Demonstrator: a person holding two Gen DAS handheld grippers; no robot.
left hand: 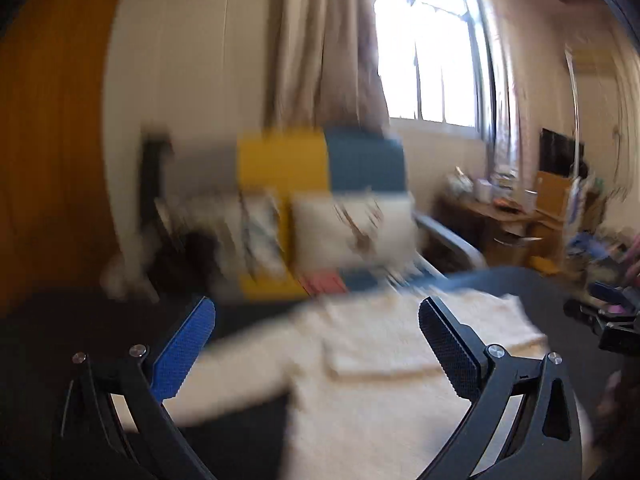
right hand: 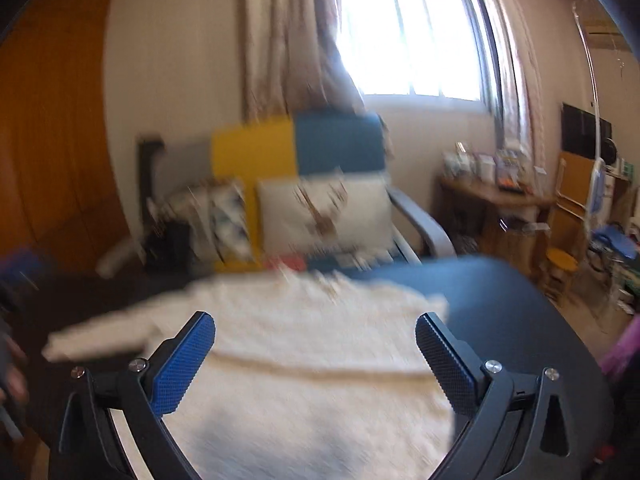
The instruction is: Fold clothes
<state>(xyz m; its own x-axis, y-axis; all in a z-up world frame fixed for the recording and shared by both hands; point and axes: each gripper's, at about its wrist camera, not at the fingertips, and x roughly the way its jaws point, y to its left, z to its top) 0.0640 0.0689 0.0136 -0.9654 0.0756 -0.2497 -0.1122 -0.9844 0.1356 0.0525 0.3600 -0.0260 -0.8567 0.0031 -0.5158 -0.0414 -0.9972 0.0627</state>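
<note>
Left gripper (left hand: pixel 316 336) is being held with its jaws spread wide and nothing between them; the blue pad (left hand: pixel 182 354) is seen at 8 o'clock of the left wrist view and the black pad (left hand: pixel 448 350) at 4 o'clock. Right gripper (right hand: pixel 315 346) is likewise being held wide apart and empty, above the cloth.

A cream sweater (left hand: pixel 384 392) is being seen spread flat on a dark table (left hand: pixel 532 280). In the left wrist view its body is filling the frame from centre to 6 o'clock, with one sleeve (left hand: pixel 240 348) stretched out toward 9 o'clock. In the right wrist view the sweater (right hand: pixel 304 360) is lying at centre and 6 o'clock, its sleeve (right hand: pixel 96 336) reaching toward 9 o'clock. A fold line is being shown across the body in both views. Whether any pad is touching the knit cannot be told: both views are smeared by motion blur.

Beyond the table, at 12 o'clock, a yellow and blue chair (right hand: pixel 296 152) with a white cushion (right hand: pixel 324 208) is being seen. A window (right hand: pixel 408 28) is placed at 1 o'clock, a cluttered desk (right hand: pixel 496 196) at 3 o'clock, and an orange door (right hand: pixel 48 120) at 9 o'clock.
</note>
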